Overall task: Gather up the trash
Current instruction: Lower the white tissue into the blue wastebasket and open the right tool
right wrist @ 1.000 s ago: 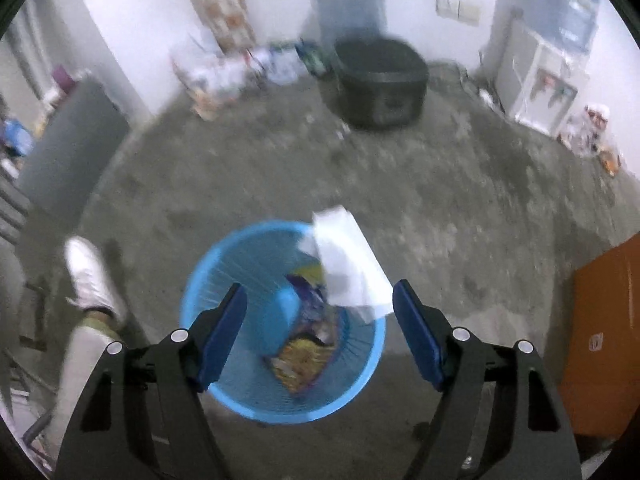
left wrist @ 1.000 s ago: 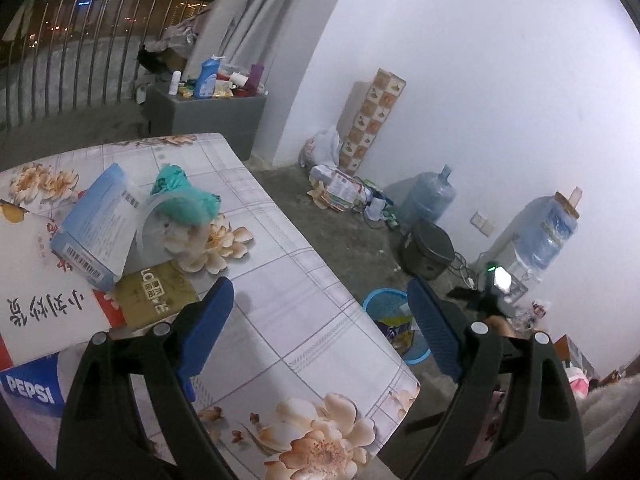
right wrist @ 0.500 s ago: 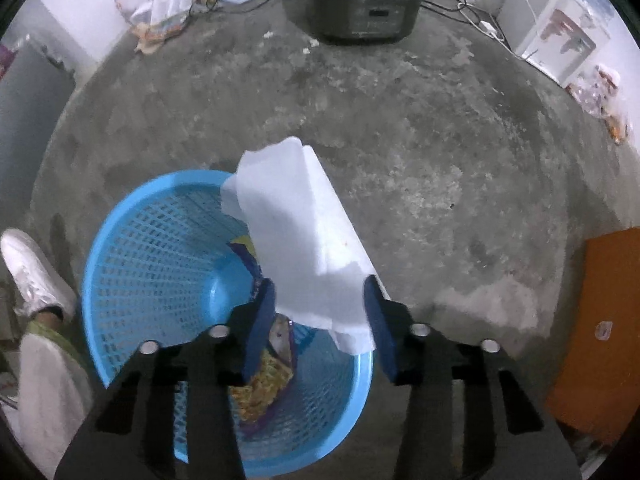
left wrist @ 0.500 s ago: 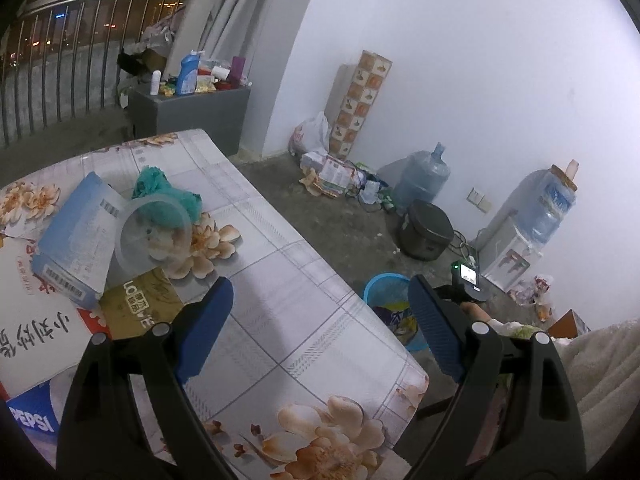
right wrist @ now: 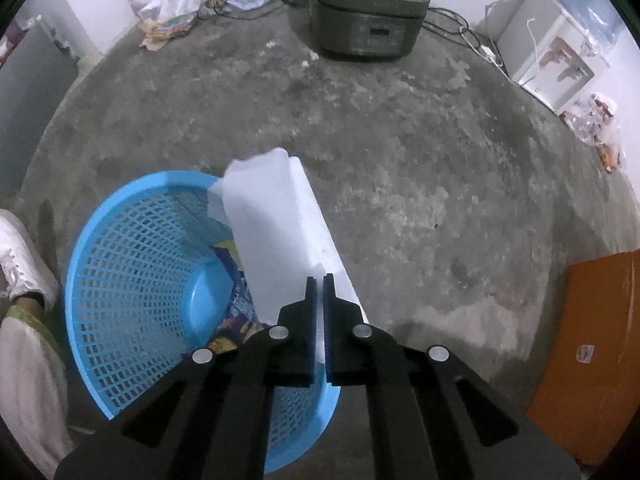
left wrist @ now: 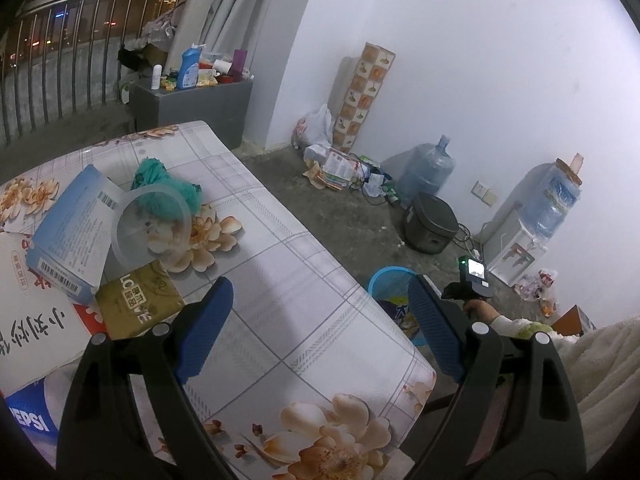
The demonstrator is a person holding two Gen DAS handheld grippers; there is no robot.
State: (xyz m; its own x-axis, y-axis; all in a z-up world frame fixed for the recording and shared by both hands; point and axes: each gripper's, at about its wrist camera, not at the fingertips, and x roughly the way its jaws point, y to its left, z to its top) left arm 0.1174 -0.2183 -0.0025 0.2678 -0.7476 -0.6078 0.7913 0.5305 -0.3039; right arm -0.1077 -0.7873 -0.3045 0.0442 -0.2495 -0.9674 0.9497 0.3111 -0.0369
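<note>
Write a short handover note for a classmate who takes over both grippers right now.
Right gripper: shut on the white paper, held over the rim of the blue basket.
Left gripper: open, empty, over the table.
Done: wrappers already lie in the basket.
Left: drop the paper in, then clear the plastic cup, blue box, gold pack and teal wad.
</note>
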